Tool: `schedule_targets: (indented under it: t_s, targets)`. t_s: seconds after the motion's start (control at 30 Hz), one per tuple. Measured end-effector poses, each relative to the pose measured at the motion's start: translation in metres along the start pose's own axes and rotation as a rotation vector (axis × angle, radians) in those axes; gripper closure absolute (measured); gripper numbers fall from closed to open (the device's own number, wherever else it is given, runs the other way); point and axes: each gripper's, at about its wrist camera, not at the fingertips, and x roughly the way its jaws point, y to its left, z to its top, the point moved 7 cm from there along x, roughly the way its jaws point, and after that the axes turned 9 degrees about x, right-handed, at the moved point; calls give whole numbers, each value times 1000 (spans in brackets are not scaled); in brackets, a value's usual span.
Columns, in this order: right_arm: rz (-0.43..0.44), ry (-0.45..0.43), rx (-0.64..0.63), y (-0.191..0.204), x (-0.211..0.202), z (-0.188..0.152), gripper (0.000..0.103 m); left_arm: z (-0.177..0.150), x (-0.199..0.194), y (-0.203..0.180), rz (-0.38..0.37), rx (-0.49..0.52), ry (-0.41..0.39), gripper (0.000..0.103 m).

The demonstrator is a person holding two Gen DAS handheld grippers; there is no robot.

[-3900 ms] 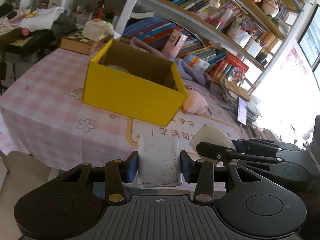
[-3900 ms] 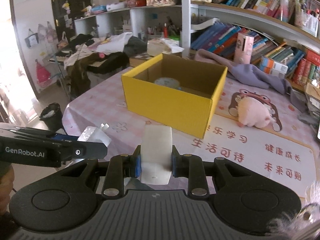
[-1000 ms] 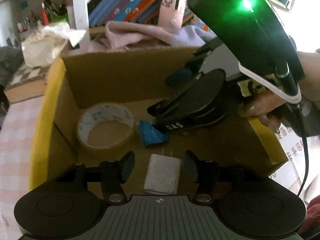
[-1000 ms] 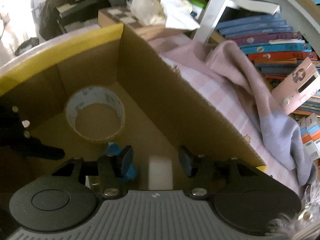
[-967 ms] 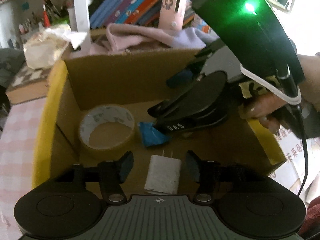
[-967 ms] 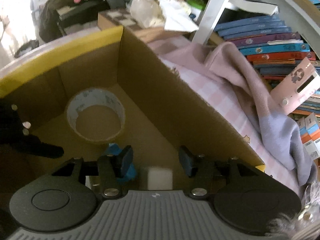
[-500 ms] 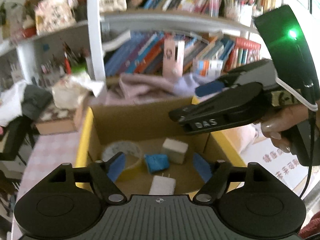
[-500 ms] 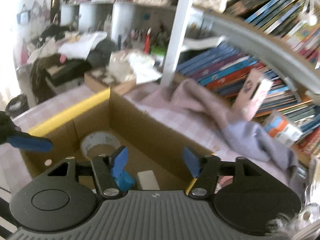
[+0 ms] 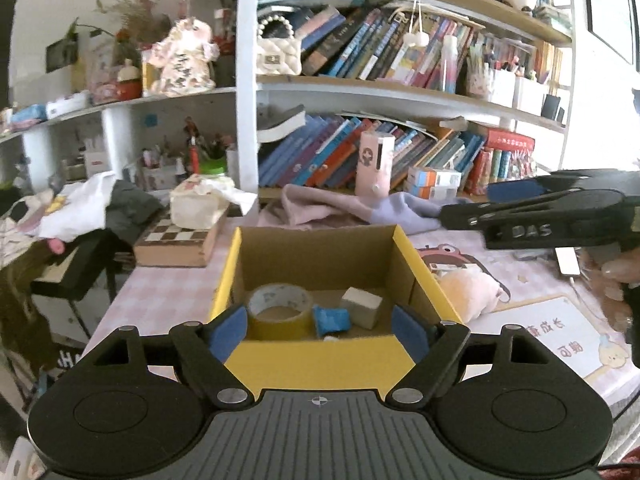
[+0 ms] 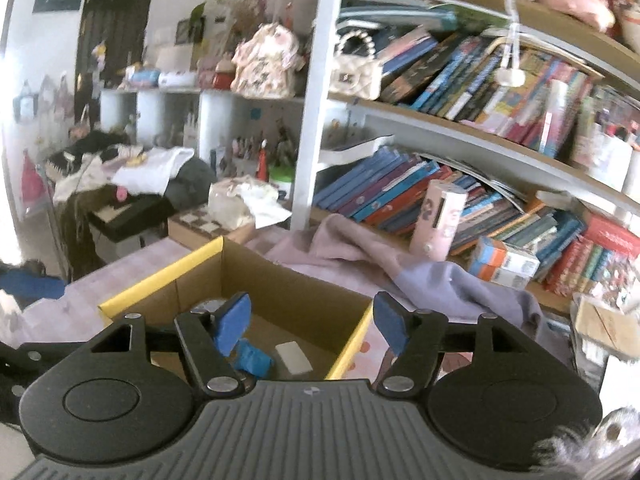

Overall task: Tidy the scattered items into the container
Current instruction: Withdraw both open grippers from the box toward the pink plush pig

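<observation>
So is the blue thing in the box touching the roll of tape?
Cannot tell. In the left wrist view the blue thing sits right beside the tape roll in the yellow box, but no clear gap or contact shows.

Left gripper [image 9: 318,330] at frame bottom, jaws opening and empty; yellow box [image 9: 320,364] at centre holds tape roll [image 9: 279,307], blue item [image 9: 331,319], white block [image 9: 361,306]. Right gripper [image 9: 496,202] at right edge.

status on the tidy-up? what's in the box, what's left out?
Done: the yellow cardboard box holds a roll of yellow tape, a crumpled blue piece and a pale rectangular block.

In hand: nothing. The left claw and right claw are both empty, jaws opening.

Left: a pink plush toy lies on the table beside the box, possibly next.
</observation>
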Motion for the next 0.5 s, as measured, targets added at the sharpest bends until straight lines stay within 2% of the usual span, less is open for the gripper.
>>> schedule_targets:
  t_s: [0.13, 0.27, 0.5]
  targets:
    - [-26, -28, 51, -6, -27, -11, 33, -10, -21, 2, 35, -35, -12, 19]
    - [-54, -40, 95, -10, -50, -26, 29, -22, -37, -1, 33, -57, -9, 19]
    - [-87, 27, 135, -11, -77, -69, 28, -45, -55, -10, 32, -71, 19, 18]
